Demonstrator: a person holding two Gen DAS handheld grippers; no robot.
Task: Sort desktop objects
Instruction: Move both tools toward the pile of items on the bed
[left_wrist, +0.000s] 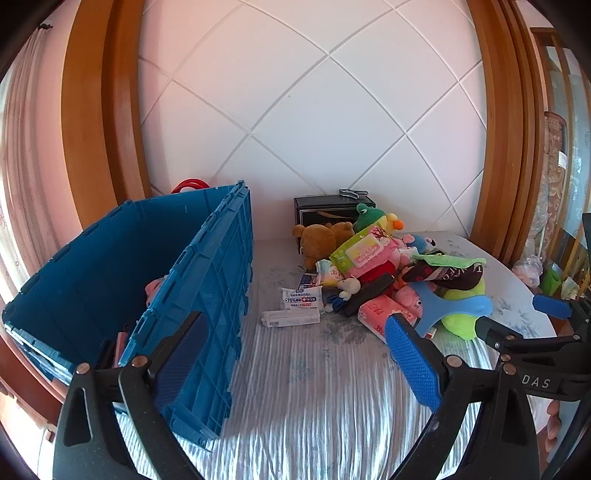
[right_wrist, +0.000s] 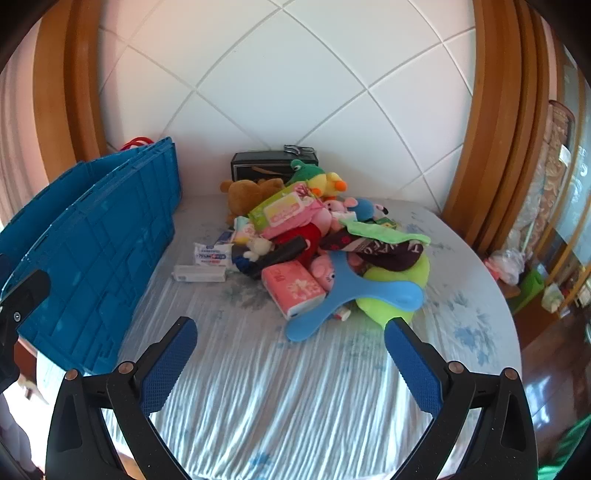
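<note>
Desk (right_wrist: 295, 387) with one blue crate (left_wrist: 207, 280), one pile of toys (right_wrist: 325, 236); two hand-held grippers, left (left_wrist: 295, 354) and right (right_wrist: 291, 358), both released, grasping nothing.

Blue crate (right_wrist: 99, 236), pink tissue pack (right_wrist: 293, 288) – floral print, white tablecloth (right_wrist: 295, 387) – faded blue flowers.

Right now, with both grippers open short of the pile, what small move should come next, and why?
Probably ease the right gripper forward onto the blue three-armed plastic boomerang. It lies on top at the pile's near edge, nearest those empty open jaws, and the open blue plastic crate waits to the left.
</note>
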